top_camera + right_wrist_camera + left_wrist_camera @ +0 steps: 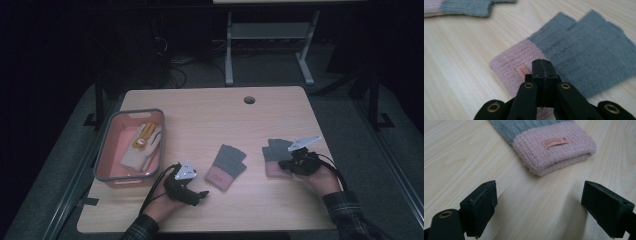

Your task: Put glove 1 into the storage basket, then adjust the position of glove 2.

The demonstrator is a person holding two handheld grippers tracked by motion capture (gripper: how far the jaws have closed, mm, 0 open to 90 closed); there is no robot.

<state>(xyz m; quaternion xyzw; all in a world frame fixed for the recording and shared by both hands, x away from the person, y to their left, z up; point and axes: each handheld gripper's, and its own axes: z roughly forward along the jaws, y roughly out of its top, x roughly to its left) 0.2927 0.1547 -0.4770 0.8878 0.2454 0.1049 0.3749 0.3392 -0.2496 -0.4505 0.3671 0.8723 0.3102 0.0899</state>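
Two grey fingerless gloves with pink cuffs lie flat on the wooden table (210, 115). The left glove (227, 165) shows its pink cuff and small label in the left gripper view (554, 150). My left gripper (201, 194) (539, 205) rests just short of that cuff, open, with bare table between its jaws. The right glove (275, 149) (584, 55) lies under my right gripper (283, 164) (542, 67), whose jaws are shut together over the pink cuff beside its label, with nothing visibly between them. The left glove (466, 7) also appears far off in the right gripper view.
A pink basket with a grey rim (130, 114) stands at the table's left and holds a white and yellow glove (142, 145). A round cable hole (249, 99) sits near the far edge. A desk frame (270, 45) stands on the floor beyond.
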